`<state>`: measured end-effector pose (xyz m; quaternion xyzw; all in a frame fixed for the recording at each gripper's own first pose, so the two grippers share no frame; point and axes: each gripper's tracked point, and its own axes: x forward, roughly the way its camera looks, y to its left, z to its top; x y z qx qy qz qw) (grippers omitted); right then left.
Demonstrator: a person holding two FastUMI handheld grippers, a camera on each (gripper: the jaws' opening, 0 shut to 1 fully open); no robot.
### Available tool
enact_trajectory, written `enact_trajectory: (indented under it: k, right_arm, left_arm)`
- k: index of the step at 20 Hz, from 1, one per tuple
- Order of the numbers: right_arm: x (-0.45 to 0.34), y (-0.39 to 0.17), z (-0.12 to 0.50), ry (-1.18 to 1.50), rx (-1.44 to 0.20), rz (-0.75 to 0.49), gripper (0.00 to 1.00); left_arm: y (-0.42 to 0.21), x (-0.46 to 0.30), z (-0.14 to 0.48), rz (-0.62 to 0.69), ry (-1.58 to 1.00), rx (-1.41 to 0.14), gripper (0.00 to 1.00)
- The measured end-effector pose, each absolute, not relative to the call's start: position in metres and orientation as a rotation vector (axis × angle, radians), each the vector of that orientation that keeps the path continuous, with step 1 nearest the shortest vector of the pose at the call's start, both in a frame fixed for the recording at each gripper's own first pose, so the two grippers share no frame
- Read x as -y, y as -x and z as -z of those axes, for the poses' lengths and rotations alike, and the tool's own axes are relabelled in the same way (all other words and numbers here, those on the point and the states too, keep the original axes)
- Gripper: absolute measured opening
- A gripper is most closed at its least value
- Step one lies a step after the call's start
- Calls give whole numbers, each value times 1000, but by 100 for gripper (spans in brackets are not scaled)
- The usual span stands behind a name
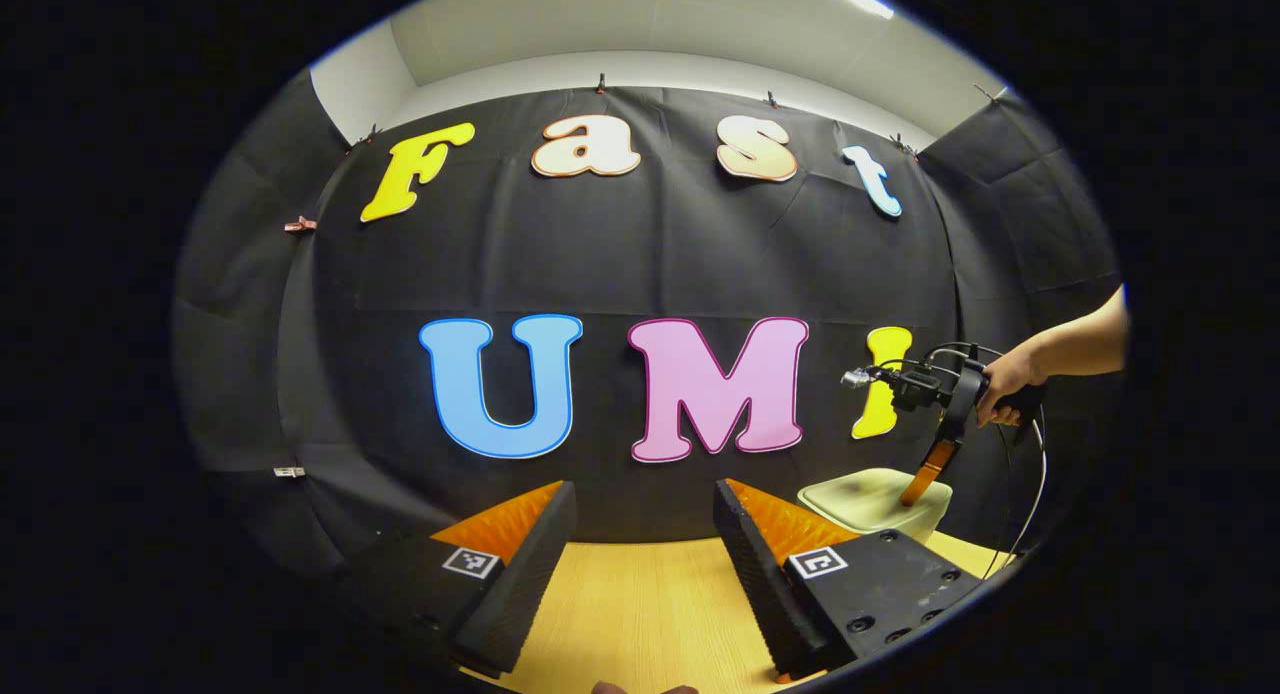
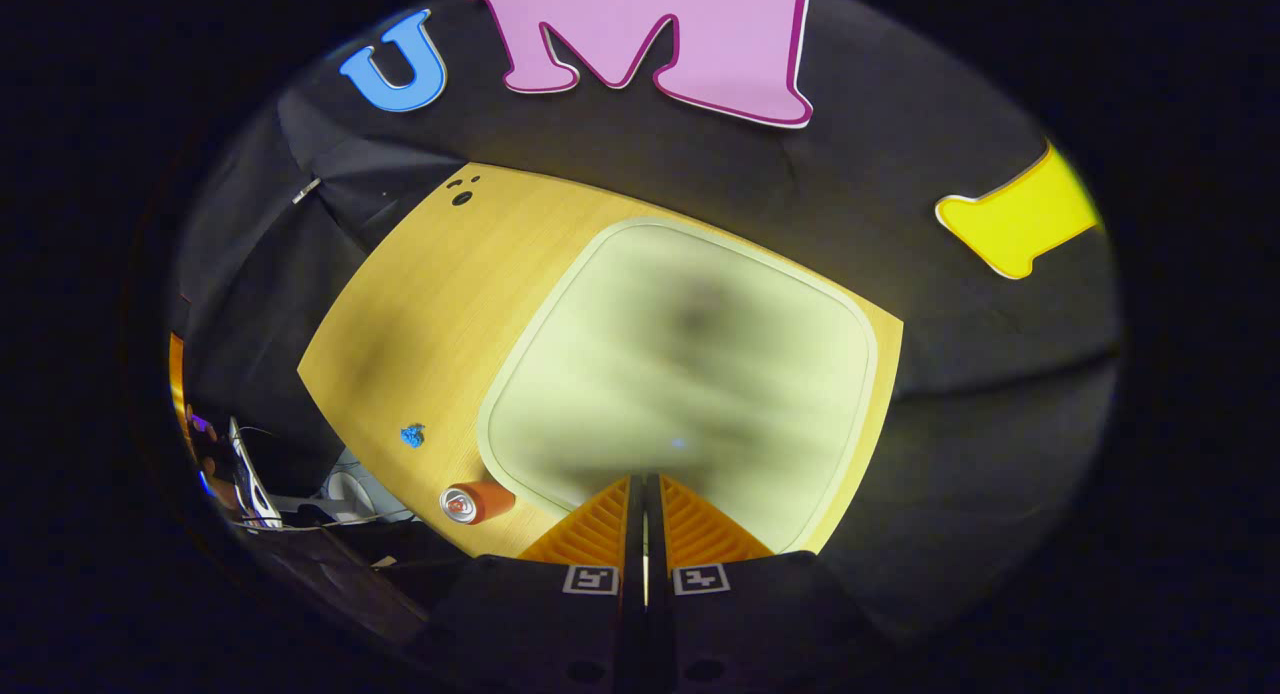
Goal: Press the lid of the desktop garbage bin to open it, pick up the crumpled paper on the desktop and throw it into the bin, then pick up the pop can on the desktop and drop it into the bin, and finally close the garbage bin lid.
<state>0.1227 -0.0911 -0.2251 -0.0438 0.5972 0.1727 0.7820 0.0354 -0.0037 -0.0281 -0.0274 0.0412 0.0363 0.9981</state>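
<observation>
The pale green bin, lid (image 2: 680, 364) closed, stands on the wooden table (image 2: 440, 304). My right gripper (image 2: 645, 479) points down at the lid's near edge with its fingers shut together, nothing between them. From the left gripper view, a hand holds that gripper (image 1: 912, 494) with its tips on the bin (image 1: 860, 504). A small blue crumpled paper (image 2: 412, 435) lies left of the bin. An orange pop can (image 2: 478, 501) lies on its side near the table's edge. My left gripper (image 1: 645, 489) stands open above the table (image 1: 640, 594), holding nothing.
Black cloth wall rises close behind the table and the bin. Past the table's edge, near the can, lie cables and equipment (image 2: 270, 504). Small dark holes (image 2: 462, 196) mark the table's far corner. Bare wood stretches left of the bin.
</observation>
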Motion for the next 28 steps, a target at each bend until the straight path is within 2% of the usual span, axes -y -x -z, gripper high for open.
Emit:
enact_trajectory:
  k: [3,9,15,20,24,28]
  right_arm:
    - [91,-123,220,72,-1272,-383,5]
    - [97,-130,199,60,-1137,-348,5]
    - [97,-149,160,-20,-922,-309,5]
    - [96,-169,116,-27,-661,-262,5]
    - [86,-166,83,8,-500,-268,5]
    - [71,-153,61,68,-381,-281,11]
  left_arm:
    - [-36,4,26,-70,56,-77,90]
    - [-35,1,25,-79,57,-73,90]
    - [-35,4,23,-69,44,-72,90]
    - [-34,7,23,-64,32,-74,90]
    - [-33,9,27,-57,36,-86,90]
    - [-33,10,37,-47,49,-112,90]
